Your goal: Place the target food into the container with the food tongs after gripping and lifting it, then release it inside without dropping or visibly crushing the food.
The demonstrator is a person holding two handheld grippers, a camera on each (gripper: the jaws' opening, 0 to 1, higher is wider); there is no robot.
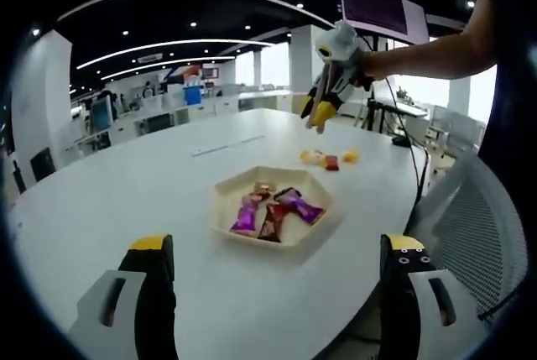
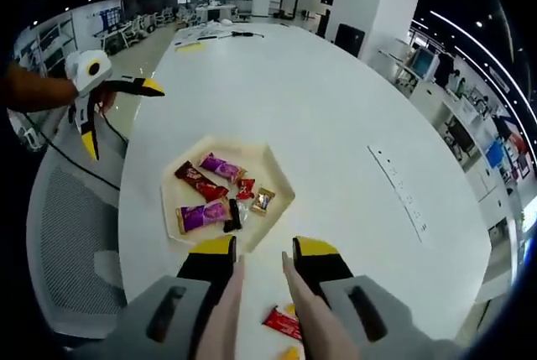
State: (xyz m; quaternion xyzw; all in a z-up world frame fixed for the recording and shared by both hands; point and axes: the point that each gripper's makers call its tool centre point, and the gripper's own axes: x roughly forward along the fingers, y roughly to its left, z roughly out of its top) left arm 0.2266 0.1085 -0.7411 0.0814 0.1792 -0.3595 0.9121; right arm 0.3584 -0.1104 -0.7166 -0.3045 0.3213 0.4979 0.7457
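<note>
A cream hexagonal tray (image 1: 225,199) (image 2: 270,169) lies on the white table and holds several wrapped candies (image 1: 273,213) (image 2: 210,196). A few loose candies (image 1: 329,159) lie beyond it; one of them is a red one (image 2: 283,323) between the tong arms. My right gripper (image 2: 264,251) hovers above the table, its jaws pressed on pale food tongs (image 2: 225,310), whose arms stand apart with nothing between them. In the left gripper view the right gripper (image 1: 319,115) hangs in the air over the loose candies. My left gripper (image 1: 277,293) (image 2: 120,117) is wide open and holds nothing, off the table's near edge.
A mesh office chair (image 1: 470,217) (image 2: 75,226) stands at the table edge by the left gripper. A monitor (image 1: 382,12) and cables (image 1: 407,138) are behind the person's arm (image 1: 428,54). A socket strip (image 2: 403,192) is set into the table (image 2: 336,91). Desks fill the room behind.
</note>
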